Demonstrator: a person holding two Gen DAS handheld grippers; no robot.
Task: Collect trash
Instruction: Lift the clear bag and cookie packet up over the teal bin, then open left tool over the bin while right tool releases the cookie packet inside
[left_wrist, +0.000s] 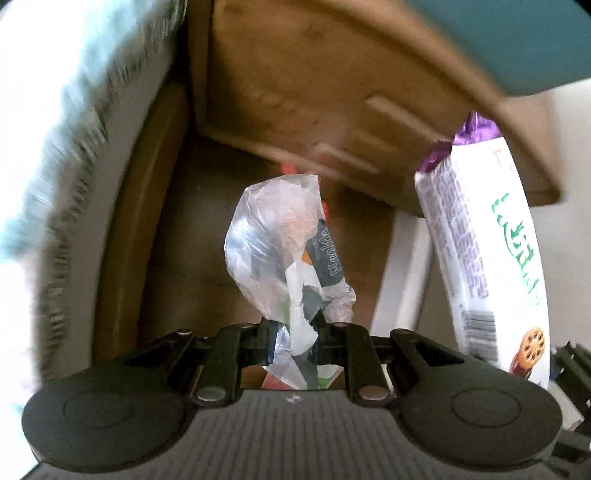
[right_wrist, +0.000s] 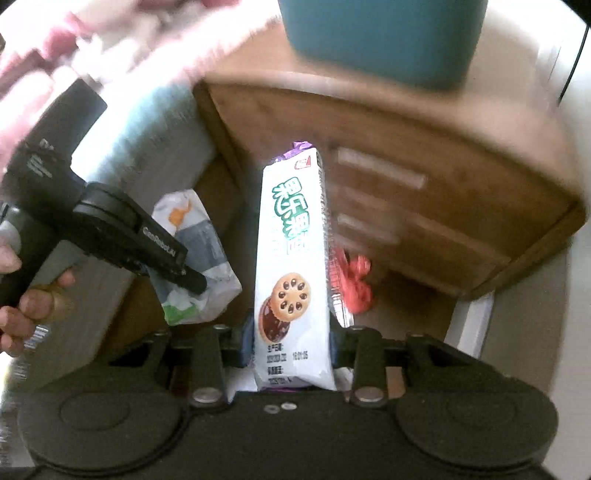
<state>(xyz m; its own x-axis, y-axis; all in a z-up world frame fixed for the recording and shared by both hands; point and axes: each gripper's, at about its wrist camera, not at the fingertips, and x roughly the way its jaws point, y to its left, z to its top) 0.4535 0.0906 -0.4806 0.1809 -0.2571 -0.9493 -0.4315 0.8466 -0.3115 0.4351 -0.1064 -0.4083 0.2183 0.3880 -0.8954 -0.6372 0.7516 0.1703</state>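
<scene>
The left gripper has its jaws clamped on a crumpled clear plastic bag with printed scraps inside; the bag stands straight ahead of the jaws, its lower end pinched between them. The right gripper has its jaws clamped on the bottom end of a long white biscuit wrapper with green lettering and a purple crimped end, which extends forward from the jaws. A crumpled red wrapper lies ahead of the right jaws and slightly to their right, on the floor beside a brown wooden bedside cabinet. A teal plastic bin stands on top of that cabinet, well beyond both jaws.

Judged step: carrying both items to the bin. Keep both jaws firmly closed during transport. Raise each item above the bin rim before release. Release one item at a time, directly over the opening. The thin bag may slip; avoid rapid swings.
</scene>
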